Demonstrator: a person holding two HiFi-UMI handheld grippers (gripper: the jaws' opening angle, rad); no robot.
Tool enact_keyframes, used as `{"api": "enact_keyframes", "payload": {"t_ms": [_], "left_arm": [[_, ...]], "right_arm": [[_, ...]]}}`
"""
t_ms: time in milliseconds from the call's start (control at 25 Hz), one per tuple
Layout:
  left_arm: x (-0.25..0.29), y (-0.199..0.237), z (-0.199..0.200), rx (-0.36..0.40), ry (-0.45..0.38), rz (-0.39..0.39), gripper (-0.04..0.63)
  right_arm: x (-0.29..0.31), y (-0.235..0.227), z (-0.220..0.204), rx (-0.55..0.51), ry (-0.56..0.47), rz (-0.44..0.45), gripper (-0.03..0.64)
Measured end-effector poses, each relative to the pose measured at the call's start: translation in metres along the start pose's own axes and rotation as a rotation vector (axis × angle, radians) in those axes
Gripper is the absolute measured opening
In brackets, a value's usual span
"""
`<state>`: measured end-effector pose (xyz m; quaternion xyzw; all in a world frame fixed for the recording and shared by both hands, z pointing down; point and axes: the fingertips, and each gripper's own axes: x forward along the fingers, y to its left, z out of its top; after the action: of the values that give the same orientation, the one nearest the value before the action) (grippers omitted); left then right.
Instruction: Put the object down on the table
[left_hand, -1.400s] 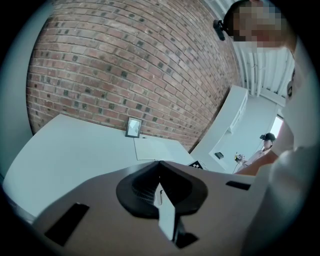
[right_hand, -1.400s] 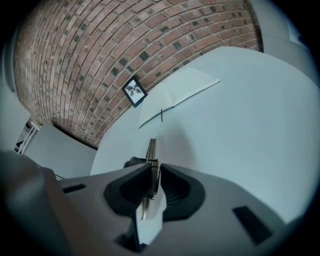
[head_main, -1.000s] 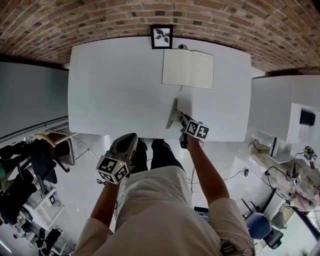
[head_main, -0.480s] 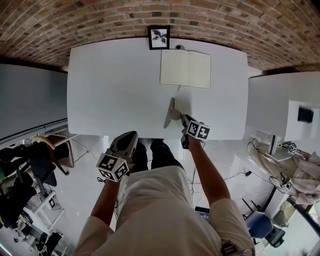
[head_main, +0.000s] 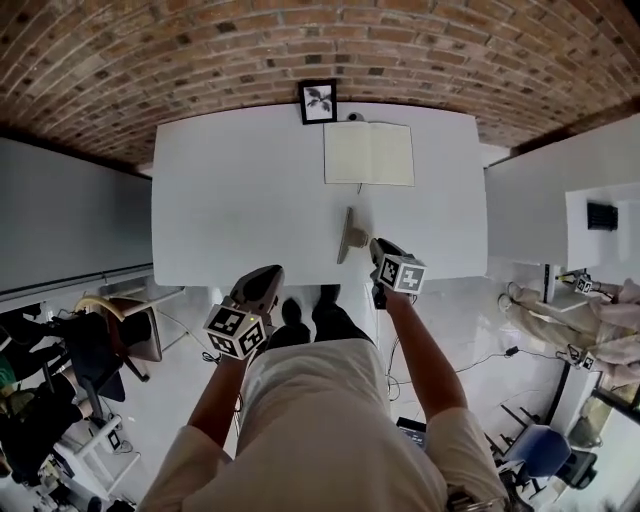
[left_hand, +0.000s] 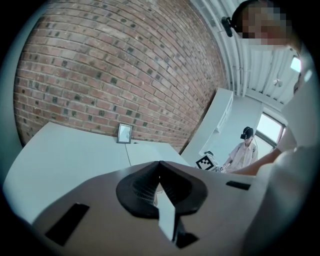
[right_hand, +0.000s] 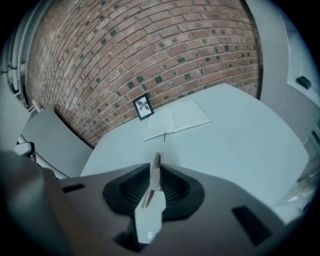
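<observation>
Head view: the right gripper (head_main: 371, 246) is clamped on the flat grey object (head_main: 346, 235), a thin, elongated, pale grey slab seen almost edge-on. The slab stands on its long edge over the white table (head_main: 240, 190), just right of the frame's centre and near the table's lower edge. Whether it touches the tabletop cannot be told. An open notebook (head_main: 369, 154) lies above it in the frame, apart from it, and a small picture frame (head_main: 318, 101) stands at the table's upper edge against the brick wall (head_main: 300, 40). Right gripper view: the dark jaws press on both faces of the slab, whose tip (right_hand: 157, 161) looks darker and brownish and projects just beyond them. The left gripper (head_main: 264, 278) is at lower left of centre, off the table's lower edge. Left gripper view: its jaws (left_hand: 160, 167) meet with nothing between them.
</observation>
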<state>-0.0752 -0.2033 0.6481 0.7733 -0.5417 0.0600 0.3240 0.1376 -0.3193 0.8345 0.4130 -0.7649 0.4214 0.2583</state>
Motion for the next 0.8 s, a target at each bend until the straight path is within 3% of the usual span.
{"api": "enact_keyframes", "payload": {"t_ms": [360, 800], "left_arm": [[-0.054, -0.003, -0.007, 0.075, -0.003, -0.064, -0.006], [-0.123, -0.016, -0.007, 0.143, -0.022, -0.132, -0.006]], "right_arm": [[-0.08, 0.051, -0.007, -0.134, -0.085, -0.073, 0.044], [-0.192, 0.113, -0.005, -0.224, -0.29, -0.102, 0.003]]}}
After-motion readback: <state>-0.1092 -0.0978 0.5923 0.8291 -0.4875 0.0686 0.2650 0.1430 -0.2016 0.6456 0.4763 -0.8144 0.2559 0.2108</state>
